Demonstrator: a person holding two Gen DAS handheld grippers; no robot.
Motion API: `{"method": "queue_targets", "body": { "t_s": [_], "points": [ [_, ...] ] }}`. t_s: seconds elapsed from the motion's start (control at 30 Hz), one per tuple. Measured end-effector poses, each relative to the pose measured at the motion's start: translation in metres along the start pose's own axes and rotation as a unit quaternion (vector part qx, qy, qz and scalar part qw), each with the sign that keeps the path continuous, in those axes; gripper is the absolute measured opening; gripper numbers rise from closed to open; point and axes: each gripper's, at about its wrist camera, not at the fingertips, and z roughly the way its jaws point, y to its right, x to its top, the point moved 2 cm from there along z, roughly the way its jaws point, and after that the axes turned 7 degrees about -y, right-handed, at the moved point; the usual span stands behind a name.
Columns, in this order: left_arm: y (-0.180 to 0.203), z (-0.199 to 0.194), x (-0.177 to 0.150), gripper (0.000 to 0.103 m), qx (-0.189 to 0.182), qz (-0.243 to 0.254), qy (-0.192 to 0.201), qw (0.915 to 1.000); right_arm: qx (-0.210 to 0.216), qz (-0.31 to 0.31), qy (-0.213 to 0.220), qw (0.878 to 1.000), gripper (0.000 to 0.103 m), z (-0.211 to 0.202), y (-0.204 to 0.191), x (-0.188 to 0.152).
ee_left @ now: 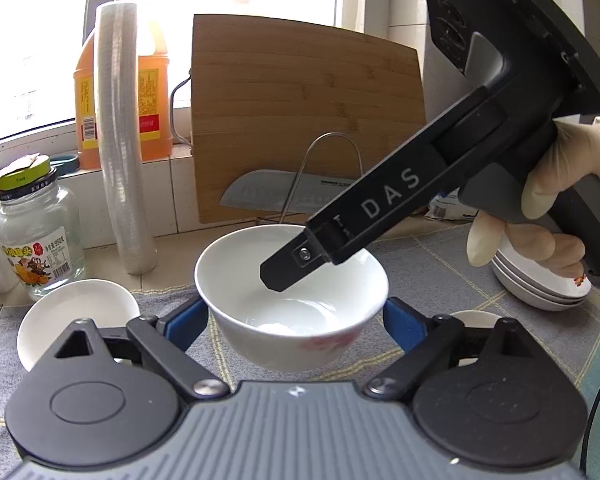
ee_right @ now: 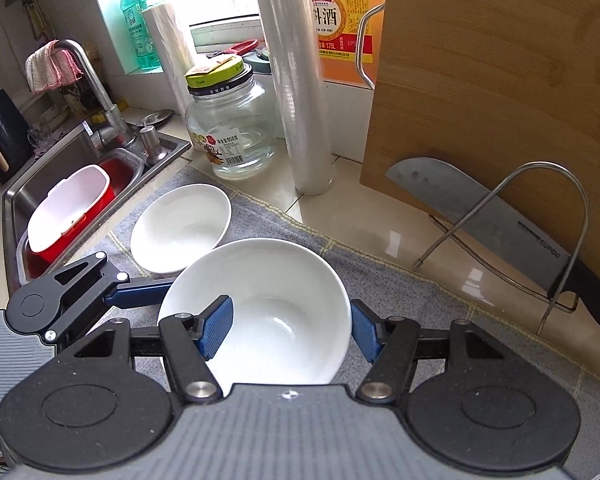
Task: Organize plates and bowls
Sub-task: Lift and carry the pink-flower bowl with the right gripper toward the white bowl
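A white bowl with a red flower mark (ee_left: 292,300) sits between the blue fingers of my left gripper (ee_left: 296,322), which grip its outer sides. My right gripper (ee_right: 292,330) straddles the bowl's right wall, one finger (ee_right: 216,330) inside the bowl (ee_right: 268,312) and one outside; it shows in the left wrist view as a black arm (ee_left: 284,268) reaching into the bowl. A small white dish (ee_left: 76,316) lies on the mat to the left, also in the right wrist view (ee_right: 180,228). Stacked white plates (ee_left: 540,284) lie at the right.
A grey mat (ee_right: 400,292) covers the counter. Behind it stand a glass jar (ee_right: 232,128), a cling film roll (ee_right: 300,92), an orange bottle (ee_left: 120,92), a bamboo board (ee_left: 300,112) and a cleaver (ee_right: 480,208) in a wire rack. A sink (ee_right: 40,200) lies far left.
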Motion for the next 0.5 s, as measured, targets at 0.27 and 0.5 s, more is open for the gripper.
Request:
{"method": "queue_targets", "body": {
  "t_s": [0.27, 0.5],
  "points": [
    [0.025, -0.017, -0.004, 0.094, -0.026, 0.019, 0.003, 0.9995, -0.015, 0.023, 0.016, 0.999, 0.069, -0.031, -0.002, -0.028],
    [0.048, -0.026, -0.007, 0.094, -0.051, 0.041, 0.002, 0.9979, -0.027, 0.048, 0.022, 0.998, 0.069, -0.051, 0.001, -0.055]
  ]
}}
